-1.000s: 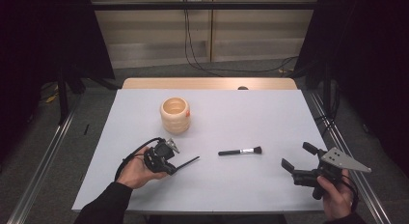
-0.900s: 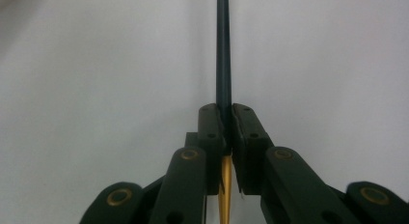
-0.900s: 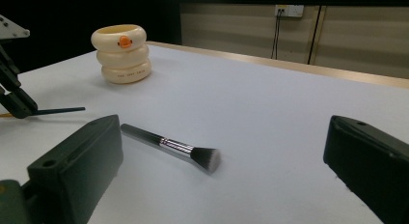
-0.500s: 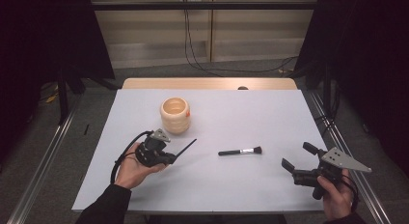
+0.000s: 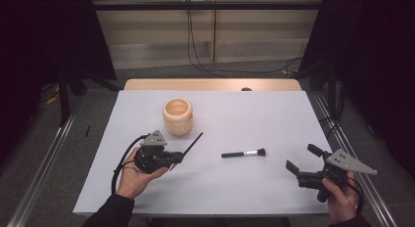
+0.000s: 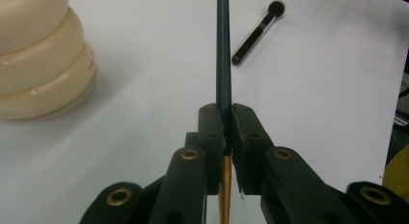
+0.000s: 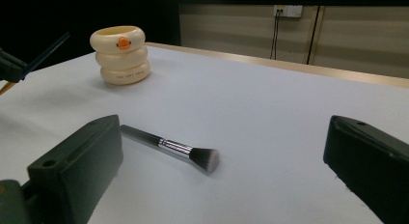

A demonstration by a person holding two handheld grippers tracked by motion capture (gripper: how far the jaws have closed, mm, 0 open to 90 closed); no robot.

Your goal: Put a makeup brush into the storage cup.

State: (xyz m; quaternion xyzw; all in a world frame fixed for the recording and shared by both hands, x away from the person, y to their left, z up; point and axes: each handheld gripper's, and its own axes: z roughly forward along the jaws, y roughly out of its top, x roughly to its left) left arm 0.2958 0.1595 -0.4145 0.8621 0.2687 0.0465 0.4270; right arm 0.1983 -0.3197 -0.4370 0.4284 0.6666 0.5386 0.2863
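Note:
My left gripper (image 5: 177,157) is shut on a thin dark stick with a gold end (image 6: 223,64), a slim brush handle, which points up and to the right toward the cream ribbed pot (image 5: 177,117). In the left gripper view the jaws clamp the stick (image 6: 224,137) and the pot (image 6: 38,64) sits at the left. A black makeup brush (image 5: 243,153) lies flat mid-table; it also lies between my right jaws' line of sight (image 7: 173,147). My right gripper (image 5: 301,158) is open near the front right edge, holding nothing.
The white table (image 5: 254,114) has a wooden strip along its far edge (image 5: 210,84). The pot (image 7: 120,54) bears an orange duck mark. Cables hang on the back wall. Metal rails run along both sides of the table.
My left gripper has lifted the thin stick off the table and swung it toward the pot, tilting it upward. The right gripper and the makeup brush have stayed put.

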